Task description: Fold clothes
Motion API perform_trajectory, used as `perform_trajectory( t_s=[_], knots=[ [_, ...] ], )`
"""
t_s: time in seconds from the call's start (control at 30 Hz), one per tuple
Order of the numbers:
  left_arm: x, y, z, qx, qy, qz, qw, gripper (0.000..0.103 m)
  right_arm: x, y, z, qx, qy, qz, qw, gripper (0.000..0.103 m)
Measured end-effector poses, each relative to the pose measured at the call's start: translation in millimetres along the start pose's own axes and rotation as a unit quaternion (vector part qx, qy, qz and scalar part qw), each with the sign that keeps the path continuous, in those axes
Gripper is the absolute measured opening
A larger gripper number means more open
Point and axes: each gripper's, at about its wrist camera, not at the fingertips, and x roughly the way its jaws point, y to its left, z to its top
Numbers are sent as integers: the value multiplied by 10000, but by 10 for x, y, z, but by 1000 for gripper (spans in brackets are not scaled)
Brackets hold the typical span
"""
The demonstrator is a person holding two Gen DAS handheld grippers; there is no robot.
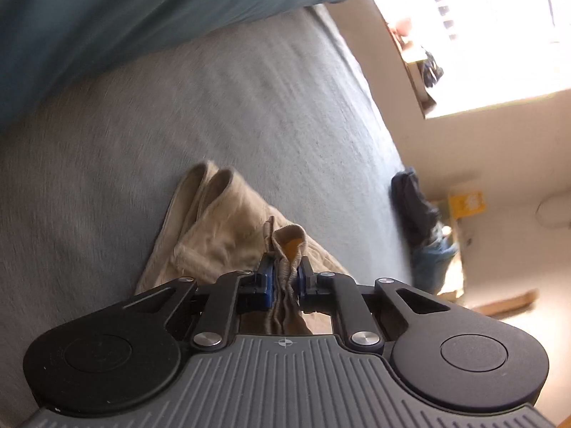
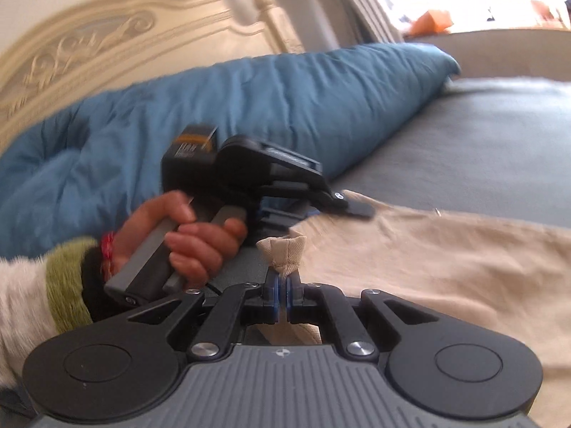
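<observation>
Clamping a bunched fold of beige trousers point(image 1: 221, 235) between its blue pads, left gripper point(image 1: 284, 280) over the grey bedsheet point(image 1: 178, 107), rest of the garment lying crumpled just beyond, teal duvet point(image 1: 107, 7) farther off. Pinching a corner of the same beige cloth point(image 2: 428, 260), right gripper point(image 2: 282, 285) closed tight, with the person's hand point(image 2: 185, 239) gripping the other tool's handle beside it.

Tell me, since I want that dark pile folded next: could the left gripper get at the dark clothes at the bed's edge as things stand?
Probably not yet. The left gripper is shut on the beige garment; the bed toward the dark clothes looks bare.
</observation>
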Motion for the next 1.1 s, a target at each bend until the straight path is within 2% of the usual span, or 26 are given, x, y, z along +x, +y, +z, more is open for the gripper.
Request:
perform_trajectory(
  t_s=[0.17,0.3,0.8,0.87,0.97,1.0,1.1],
  knots=[
    [-52,-132,24,843,-44,431,9955,8,230,190,-48,-713,306,-120,9969,3],
    [-46,-174,17,1309,-27,664,9892,7,368,252,-117,-983,524,-203,9936,3],
    [50,-70,41,1371,118,926,9861,9,637,189,-215,-912,843,-233,9920,4],
    [45,-54,41,1329,67,926,9868,12,672,136,-235,-776,878,-180,9930,6],
    [-35,-100,13,1344,-123,981,9860,20,659,89,-243,-478,830,-41,9954,19],
    [-81,-139,-8,1415,-251,1017,9844,22,637,100,-245,-403,800,28,9960,28],
    [-219,-295,-78,1704,-647,1200,9759,25,520,185,-250,-399,620,102,9972,30]
  ],
)
